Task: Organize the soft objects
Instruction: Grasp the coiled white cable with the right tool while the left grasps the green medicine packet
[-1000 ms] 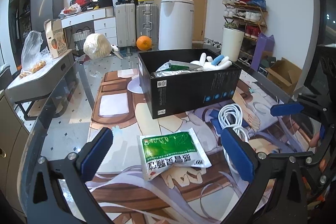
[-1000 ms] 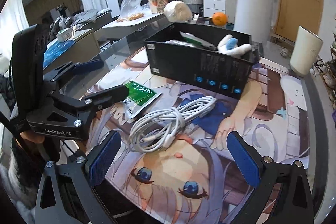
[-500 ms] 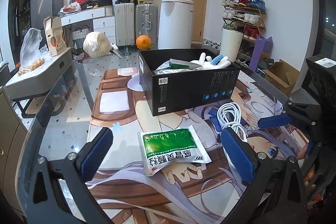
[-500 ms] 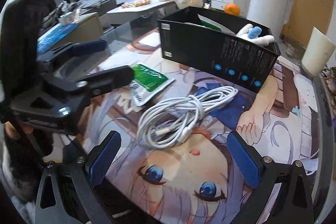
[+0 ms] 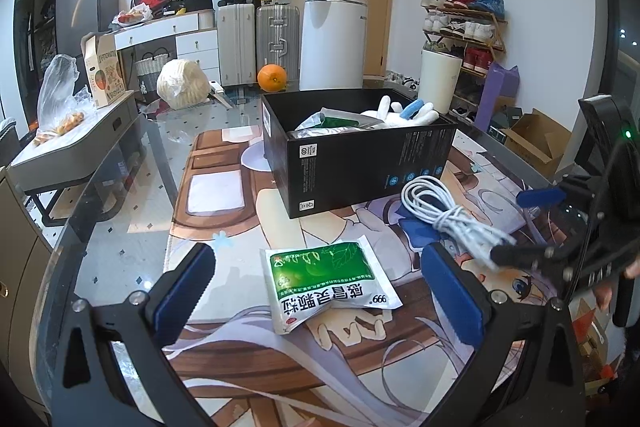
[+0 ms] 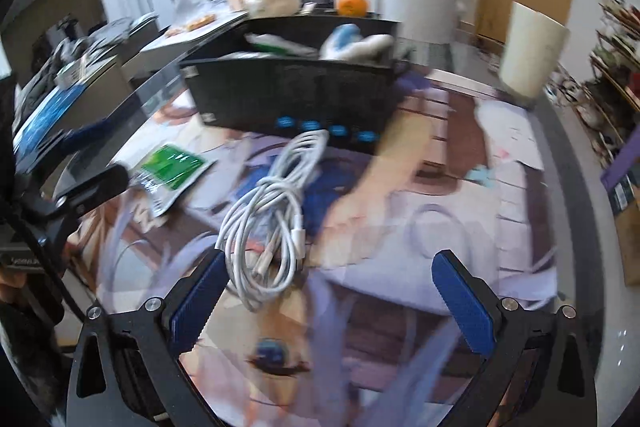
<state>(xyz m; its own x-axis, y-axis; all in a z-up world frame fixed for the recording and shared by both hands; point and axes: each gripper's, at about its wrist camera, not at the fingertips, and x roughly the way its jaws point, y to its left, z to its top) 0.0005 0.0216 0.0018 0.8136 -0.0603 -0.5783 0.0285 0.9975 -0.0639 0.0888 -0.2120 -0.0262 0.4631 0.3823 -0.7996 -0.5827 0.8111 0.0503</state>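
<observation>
**Right tongs closing in on the cable**

My right gripper (image 6: 326, 297) has swung in: the white cable (image 6: 272, 223), mid-frame a second ago, now lies at lower centre touching my left pad, jaws spread, nothing held. View is blurred, so I'm mid-move. I'd say the cable goes next.

My left gripper (image 5: 320, 291) sits spread too, the green sachet (image 5: 328, 281) between its pads, low centre.

Loose: one cable, one sachet. Further up, one black box (image 5: 360, 163), centre frame, holding a foil pouch (image 5: 332, 121) and a white plush (image 5: 400, 111).
</observation>
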